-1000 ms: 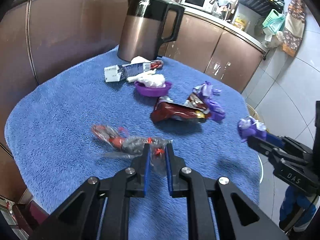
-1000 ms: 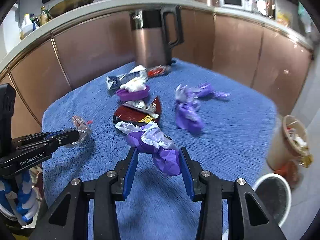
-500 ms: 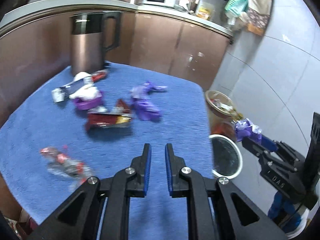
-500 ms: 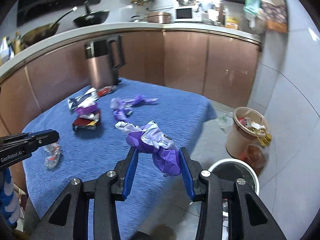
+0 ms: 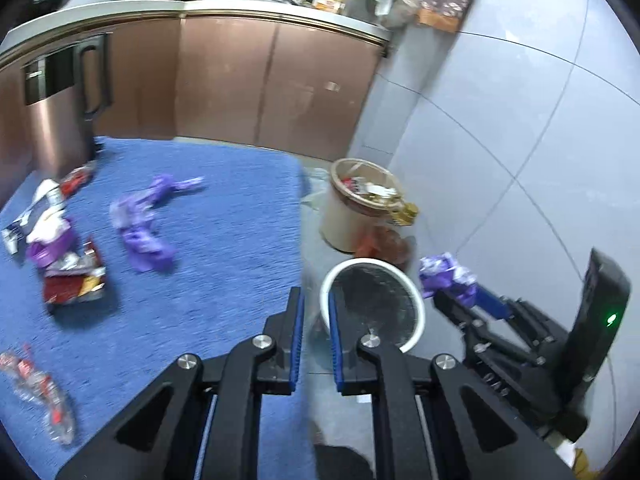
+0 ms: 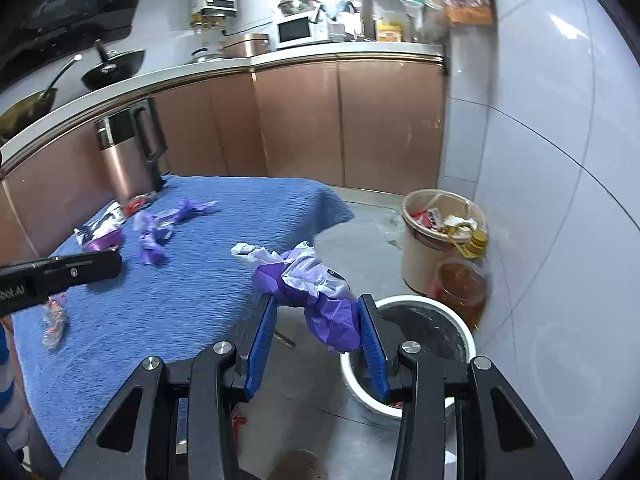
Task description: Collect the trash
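Observation:
My right gripper is shut on a crumpled purple and white wrapper, held in the air beside the white trash bin on the floor; it also shows in the left wrist view. My left gripper holds nothing, its jaws a narrow gap apart, above the table edge next to the bin. On the blue cloth lie a clear red-printed wrapper, a red snack bag, purple wrappers and a purple bowl.
A beige bucket full of rubbish and an oil bottle stand by the tiled wall behind the bin. A copper kettle stands at the table's far edge. Kitchen cabinets run behind.
The left gripper let go of the clear wrapper, which lies on the cloth, and swung right toward the bin. The right gripper carried the purple wrapper off the table to beside the bin.

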The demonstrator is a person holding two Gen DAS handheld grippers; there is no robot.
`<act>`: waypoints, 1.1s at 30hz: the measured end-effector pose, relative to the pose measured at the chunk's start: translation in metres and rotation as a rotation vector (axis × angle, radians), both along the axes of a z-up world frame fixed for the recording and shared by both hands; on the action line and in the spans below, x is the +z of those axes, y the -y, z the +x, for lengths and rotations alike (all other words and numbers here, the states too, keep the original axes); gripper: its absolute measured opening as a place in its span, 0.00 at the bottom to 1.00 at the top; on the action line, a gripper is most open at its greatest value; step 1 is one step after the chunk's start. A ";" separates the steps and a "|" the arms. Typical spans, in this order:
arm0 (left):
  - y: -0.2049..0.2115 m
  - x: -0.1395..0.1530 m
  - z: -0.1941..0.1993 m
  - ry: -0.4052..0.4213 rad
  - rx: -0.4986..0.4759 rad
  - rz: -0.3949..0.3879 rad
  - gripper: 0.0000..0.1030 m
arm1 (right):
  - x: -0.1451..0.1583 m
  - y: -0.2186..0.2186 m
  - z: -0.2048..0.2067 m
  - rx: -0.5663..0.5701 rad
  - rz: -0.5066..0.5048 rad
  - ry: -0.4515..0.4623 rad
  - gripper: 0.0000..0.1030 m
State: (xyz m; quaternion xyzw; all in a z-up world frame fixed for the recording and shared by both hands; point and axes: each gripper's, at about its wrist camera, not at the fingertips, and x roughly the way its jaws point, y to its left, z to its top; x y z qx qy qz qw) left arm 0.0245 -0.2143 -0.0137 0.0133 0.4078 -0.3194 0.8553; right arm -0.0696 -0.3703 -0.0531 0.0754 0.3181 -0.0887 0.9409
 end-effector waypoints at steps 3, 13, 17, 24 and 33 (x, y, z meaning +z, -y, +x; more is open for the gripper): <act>0.021 0.004 0.004 -0.005 -0.041 -0.020 0.10 | -0.004 0.014 -0.002 -0.029 0.014 -0.004 0.38; 0.036 -0.005 0.028 -0.076 -0.069 -0.070 0.11 | -0.019 0.049 -0.005 -0.109 0.055 -0.027 0.38; 0.010 -0.020 0.045 -0.106 0.010 -0.047 0.11 | -0.025 0.055 -0.002 -0.116 0.067 -0.038 0.38; -0.081 -0.017 0.071 -0.052 0.199 0.009 0.29 | -0.033 0.055 0.011 -0.101 0.080 -0.056 0.38; -0.201 -0.012 0.063 -0.051 0.473 0.077 0.47 | -0.047 0.056 0.024 -0.085 0.102 -0.082 0.38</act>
